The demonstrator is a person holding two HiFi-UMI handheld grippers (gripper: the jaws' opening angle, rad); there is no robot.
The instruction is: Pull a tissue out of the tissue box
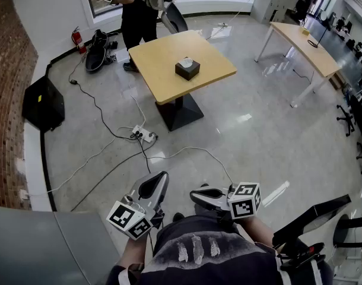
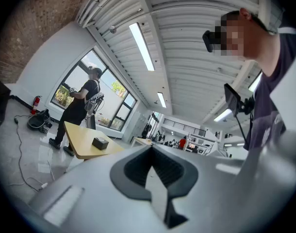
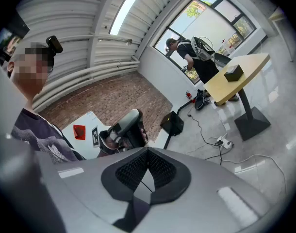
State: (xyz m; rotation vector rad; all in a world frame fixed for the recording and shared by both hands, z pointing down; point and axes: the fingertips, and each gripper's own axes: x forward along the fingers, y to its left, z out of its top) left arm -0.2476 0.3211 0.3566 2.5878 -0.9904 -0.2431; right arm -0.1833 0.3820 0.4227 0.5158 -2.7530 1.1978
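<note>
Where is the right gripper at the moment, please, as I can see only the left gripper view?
Observer: The head view shows the right gripper held low, close to the person's body and beside the left gripper, with open floor between them and the table.
Operator: Is it holding anything?
Observer: No. The right gripper view shows its jaws together with nothing between them.
Operator: Is a tissue showing at the box?
Observer: Yes. From above, the head view shows a bit of white tissue at the top of the dark tissue box.
</note>
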